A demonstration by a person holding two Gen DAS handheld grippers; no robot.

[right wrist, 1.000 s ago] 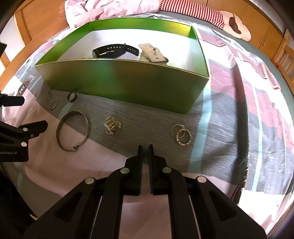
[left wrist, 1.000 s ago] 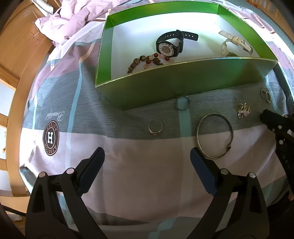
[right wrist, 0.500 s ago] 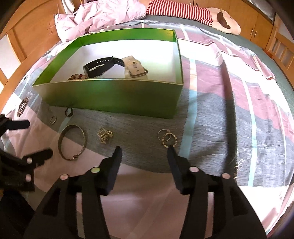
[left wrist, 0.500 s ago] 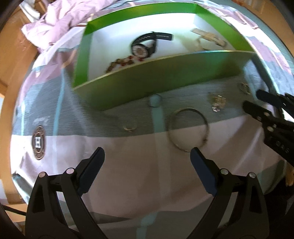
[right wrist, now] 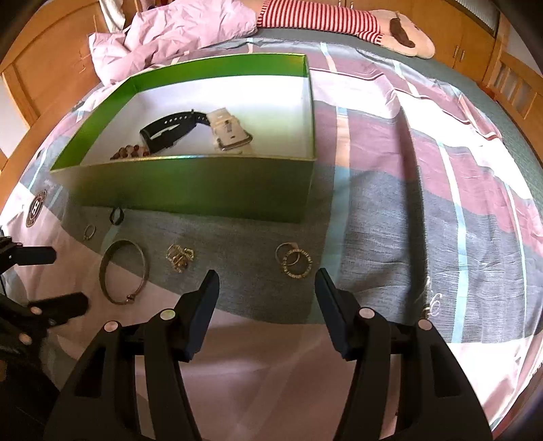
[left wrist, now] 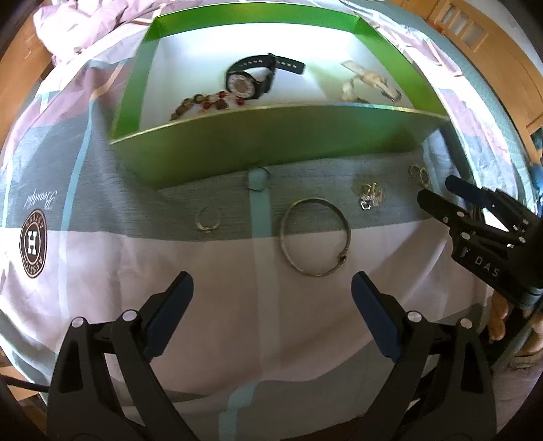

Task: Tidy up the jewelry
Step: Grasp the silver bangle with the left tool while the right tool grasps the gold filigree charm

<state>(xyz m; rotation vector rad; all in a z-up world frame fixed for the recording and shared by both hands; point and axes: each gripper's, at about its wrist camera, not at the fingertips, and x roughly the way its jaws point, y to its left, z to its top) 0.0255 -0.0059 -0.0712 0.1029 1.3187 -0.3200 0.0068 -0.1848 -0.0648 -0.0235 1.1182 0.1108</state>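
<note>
A green box (left wrist: 271, 135) (right wrist: 190, 190) on the bed holds a black watch (left wrist: 249, 79) (right wrist: 169, 130), a white watch (left wrist: 370, 83) (right wrist: 227, 130) and a bead bracelet (left wrist: 200, 103). On the sheet in front of it lie a bangle (left wrist: 315, 237) (right wrist: 124, 271), a small ring (left wrist: 207, 220) (right wrist: 89, 232), a dark ring (left wrist: 258, 178) (right wrist: 116, 215), a gold cluster (left wrist: 370, 196) (right wrist: 180, 256) and two linked rings (left wrist: 419, 174) (right wrist: 293, 261). My left gripper (left wrist: 271, 298) is open and empty, near the bangle. My right gripper (right wrist: 266, 288) (left wrist: 437, 191) is open and empty, just short of the linked rings.
The bed has a patchwork sheet (right wrist: 390, 210) with a round logo (left wrist: 33, 239). A crumpled pink duvet (right wrist: 169, 30) and a striped plush toy (right wrist: 339, 20) lie behind the box. Wooden cabinets (right wrist: 40, 68) stand around the bed.
My right gripper has opened from shut and moved toward the linked rings. My left gripper stayed open and shifted its view a little; the jewelry has not moved.
</note>
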